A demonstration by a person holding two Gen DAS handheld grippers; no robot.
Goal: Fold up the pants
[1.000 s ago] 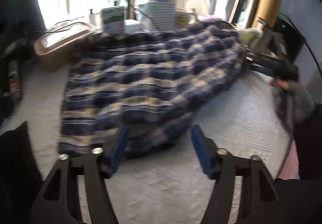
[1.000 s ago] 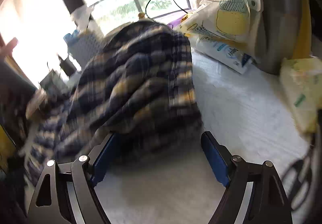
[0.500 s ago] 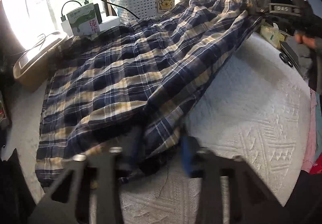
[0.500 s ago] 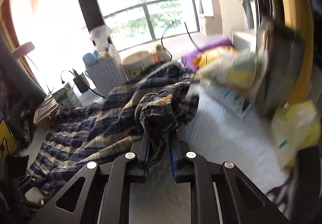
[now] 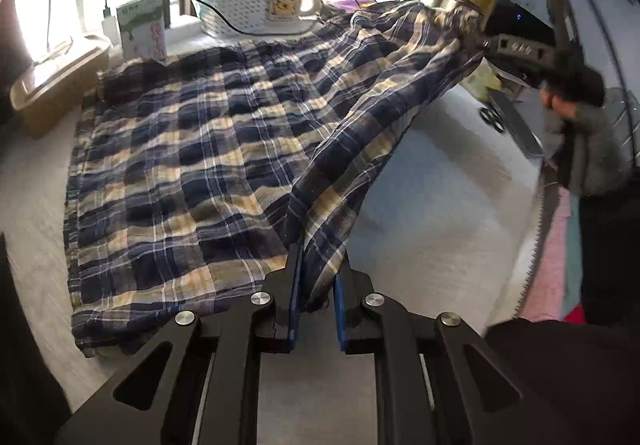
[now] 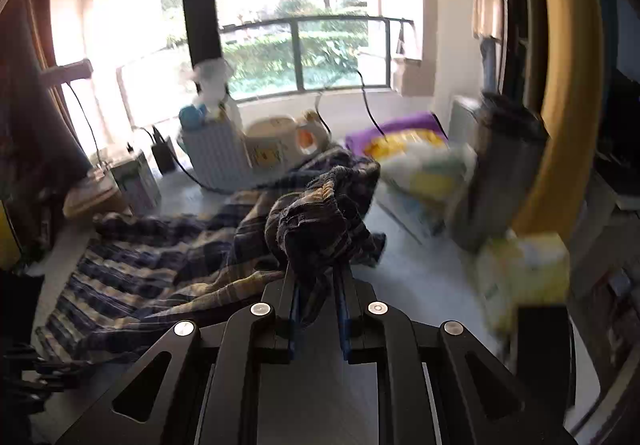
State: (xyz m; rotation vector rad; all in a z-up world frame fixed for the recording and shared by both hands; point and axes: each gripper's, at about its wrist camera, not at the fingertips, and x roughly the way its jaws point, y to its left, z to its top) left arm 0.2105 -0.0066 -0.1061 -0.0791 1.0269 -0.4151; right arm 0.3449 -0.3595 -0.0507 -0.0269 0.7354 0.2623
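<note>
Blue, navy and cream plaid pants (image 5: pixel 208 165) lie spread on a white textured cover (image 5: pixel 432 213). My left gripper (image 5: pixel 318 257) holds the near edge of the cloth: its jaws are closing, with a fold of fabric pinched between the blue pads. At the far right corner, my right gripper (image 5: pixel 486 45) lifts the cloth off the surface, held by a person's hand (image 5: pixel 576 93). In the right wrist view the right gripper (image 6: pixel 316 273) is shut on a bunched wad of the pants (image 6: pixel 312 213), which trail down to the left.
Along the window side stand a tan container (image 5: pixel 60 81), a green and white box (image 5: pixel 144 27), a white basket (image 5: pixel 236 9) and a mug (image 5: pixel 288 3), with cables. A grey canister (image 6: pixel 496 173) and yellow packets (image 6: pixel 520 269) crowd the right. Scissors (image 5: pixel 492 117) lie near the right edge.
Both grippers went from open to clamped on the plaid cloth. The right one has lifted its bunch up off the surface, pulling that side of the pants taut.
</note>
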